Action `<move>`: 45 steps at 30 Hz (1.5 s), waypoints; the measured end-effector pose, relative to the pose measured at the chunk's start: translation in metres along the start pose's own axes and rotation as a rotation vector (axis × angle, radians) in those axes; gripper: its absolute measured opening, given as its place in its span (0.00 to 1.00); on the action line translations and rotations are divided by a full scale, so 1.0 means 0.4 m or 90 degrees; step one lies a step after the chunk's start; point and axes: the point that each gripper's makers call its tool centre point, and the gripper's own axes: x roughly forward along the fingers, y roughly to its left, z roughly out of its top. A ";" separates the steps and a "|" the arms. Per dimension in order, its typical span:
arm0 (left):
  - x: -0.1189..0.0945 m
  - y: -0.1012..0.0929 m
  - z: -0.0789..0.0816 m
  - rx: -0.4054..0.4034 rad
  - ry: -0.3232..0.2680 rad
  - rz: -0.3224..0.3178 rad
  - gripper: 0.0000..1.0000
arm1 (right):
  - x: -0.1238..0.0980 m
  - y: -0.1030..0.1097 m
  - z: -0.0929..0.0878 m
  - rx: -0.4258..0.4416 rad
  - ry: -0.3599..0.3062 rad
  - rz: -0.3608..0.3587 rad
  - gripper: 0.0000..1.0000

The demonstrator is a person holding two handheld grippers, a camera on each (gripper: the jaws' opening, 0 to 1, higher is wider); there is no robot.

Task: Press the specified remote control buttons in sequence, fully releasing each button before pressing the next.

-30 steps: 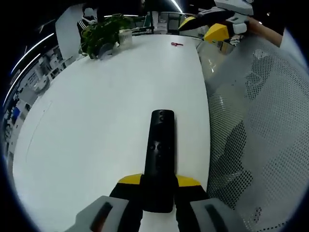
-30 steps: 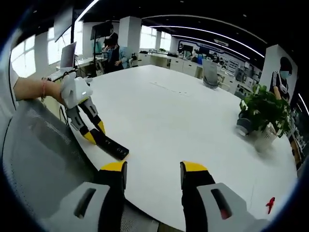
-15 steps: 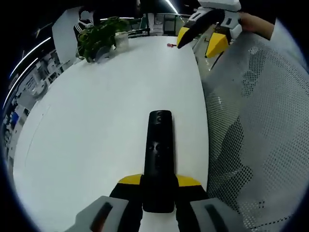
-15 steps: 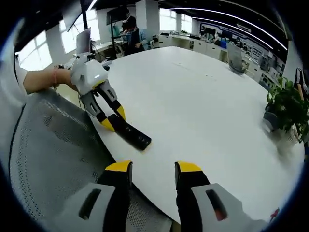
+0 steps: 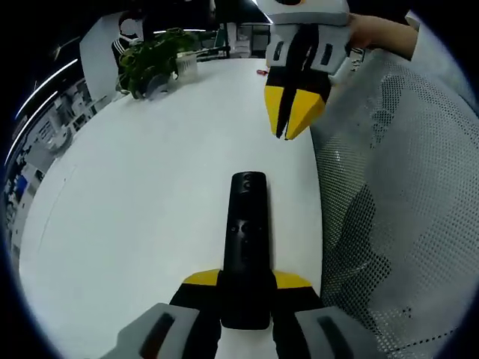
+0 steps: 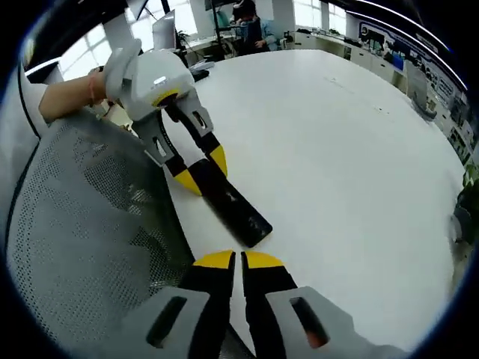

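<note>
A black remote control point(image 5: 245, 239) lies lengthwise on the white table point(image 5: 150, 164), its near end clamped between the yellow-tipped jaws of my left gripper point(image 5: 245, 283). In the right gripper view the same remote point(image 6: 228, 202) points toward me, with the left gripper point(image 6: 196, 170) shut on its far end. My right gripper point(image 6: 239, 262) has its jaws shut with nothing between them and hovers just short of the remote's free end. From the left gripper view it hangs tip-down as the right gripper point(image 5: 293, 120), above the table beyond the remote.
A grey mesh chair back point(image 5: 404, 194) stands close along the table's edge point(image 6: 82, 224). A potted plant point(image 5: 153, 60) and a small red object point(image 5: 262, 71) sit at the far end of the table. A person point(image 6: 251, 15) stands at distant desks.
My right gripper has closed its jaws and moved in toward the remote's free end. My left gripper holds the remote unmoved.
</note>
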 end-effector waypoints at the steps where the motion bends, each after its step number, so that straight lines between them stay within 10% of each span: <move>1: 0.000 0.000 0.000 0.002 0.000 -0.001 0.24 | 0.005 -0.001 -0.003 0.001 0.005 0.003 0.00; 22: -0.002 -0.013 0.004 0.042 -0.013 -0.026 0.24 | 0.092 -0.030 -0.005 -0.103 0.083 0.021 0.00; 45: -0.001 -0.020 0.008 0.048 -0.029 -0.039 0.24 | 0.100 -0.010 -0.026 -0.461 0.239 0.070 0.00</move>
